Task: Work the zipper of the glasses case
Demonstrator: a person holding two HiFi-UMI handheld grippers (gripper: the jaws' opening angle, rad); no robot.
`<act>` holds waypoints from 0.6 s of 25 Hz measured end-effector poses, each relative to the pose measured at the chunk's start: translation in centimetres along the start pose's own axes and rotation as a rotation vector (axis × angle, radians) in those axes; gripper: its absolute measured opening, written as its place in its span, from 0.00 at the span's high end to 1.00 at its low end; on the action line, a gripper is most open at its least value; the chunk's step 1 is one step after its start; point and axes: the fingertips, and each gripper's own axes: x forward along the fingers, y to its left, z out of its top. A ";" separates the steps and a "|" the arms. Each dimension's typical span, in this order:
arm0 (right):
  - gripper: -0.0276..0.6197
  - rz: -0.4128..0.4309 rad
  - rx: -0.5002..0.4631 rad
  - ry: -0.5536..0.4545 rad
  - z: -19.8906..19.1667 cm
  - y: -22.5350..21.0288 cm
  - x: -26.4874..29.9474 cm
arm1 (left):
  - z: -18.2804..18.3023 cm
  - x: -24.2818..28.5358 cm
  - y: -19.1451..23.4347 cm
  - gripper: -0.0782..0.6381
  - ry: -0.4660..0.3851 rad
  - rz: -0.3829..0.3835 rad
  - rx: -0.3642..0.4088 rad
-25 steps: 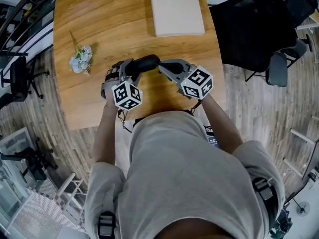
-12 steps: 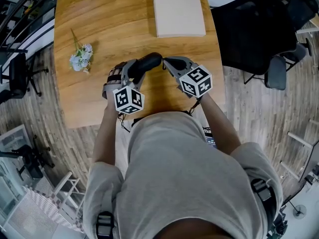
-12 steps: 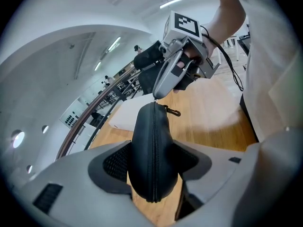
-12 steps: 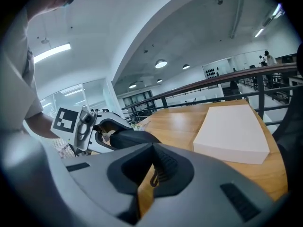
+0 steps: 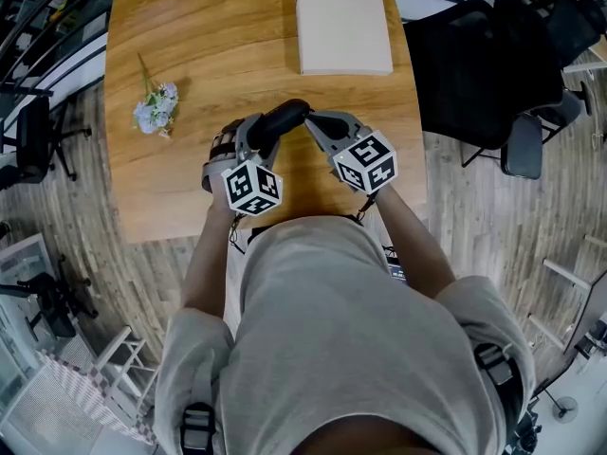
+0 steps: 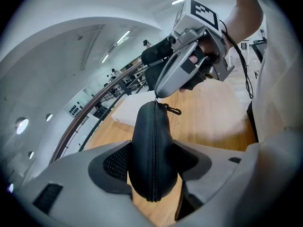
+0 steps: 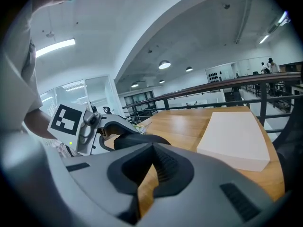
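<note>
Now hold the glasses case (image 6: 142,131) just above the table (image 5: 171,27), squeezed across its middle between the spread pads of the left gripper (image 6: 154,167), zipper (image 6: 154,141) facing the camera. With the right gripper (image 6: 157,94) pressed shut at the zipper's far end, seemingly on the tab, pull straight along the teeth, never sideways. Clamp firmly on the left against twisting, and first confirm a true pinch on the tab, hidden in every view.
</note>
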 end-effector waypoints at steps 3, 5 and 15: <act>0.92 -0.009 0.001 -0.003 0.0 0.1 0.1 | 0.1 0.1 0.1 0.51 0.007 0.005 -0.004; 0.92 -0.010 -0.003 -0.004 0.1 0.1 0.1 | 0.2 0.2 0.1 0.51 0.008 0.006 -0.021; 0.92 0.008 -0.046 0.010 0.3 1.2 0.5 | 0.4 0.5 0.0 0.51 0.019 0.004 -0.064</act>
